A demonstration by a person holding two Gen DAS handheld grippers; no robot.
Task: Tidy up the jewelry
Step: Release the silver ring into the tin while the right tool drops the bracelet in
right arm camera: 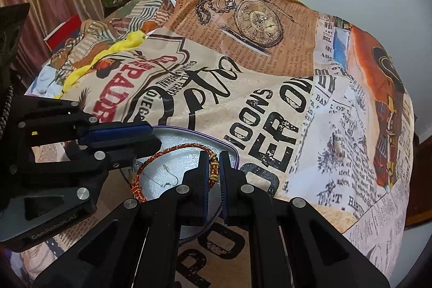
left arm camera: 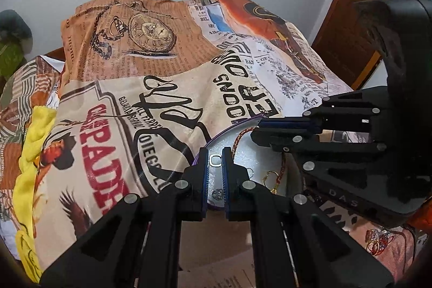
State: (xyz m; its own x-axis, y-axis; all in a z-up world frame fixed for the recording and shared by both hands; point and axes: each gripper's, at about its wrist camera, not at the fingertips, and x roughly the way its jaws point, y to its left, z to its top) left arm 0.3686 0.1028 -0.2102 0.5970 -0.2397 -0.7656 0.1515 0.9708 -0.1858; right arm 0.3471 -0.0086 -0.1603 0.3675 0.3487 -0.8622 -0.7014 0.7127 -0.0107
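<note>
A: Status of the bracelet (right arm camera: 172,150)?

B: It lies across the silver tin (right arm camera: 172,166) on the printed cloth (right arm camera: 256,104). The right hand-held gripper (right arm camera: 214,169) is closed on its beaded section. The left hand-held gripper (left arm camera: 215,161) is narrowly parted around a small ring (left arm camera: 215,160), apparently pinching it.

A: Next?

B: Probably lift the bracelet clear without snagging the earrings (left arm camera: 270,177).

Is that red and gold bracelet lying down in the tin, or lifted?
Partly lifted. The right gripper has its fingers closed on the bracelet's beaded section, and the loop arches above the tin's floor; its knotted end hangs lower.
</note>
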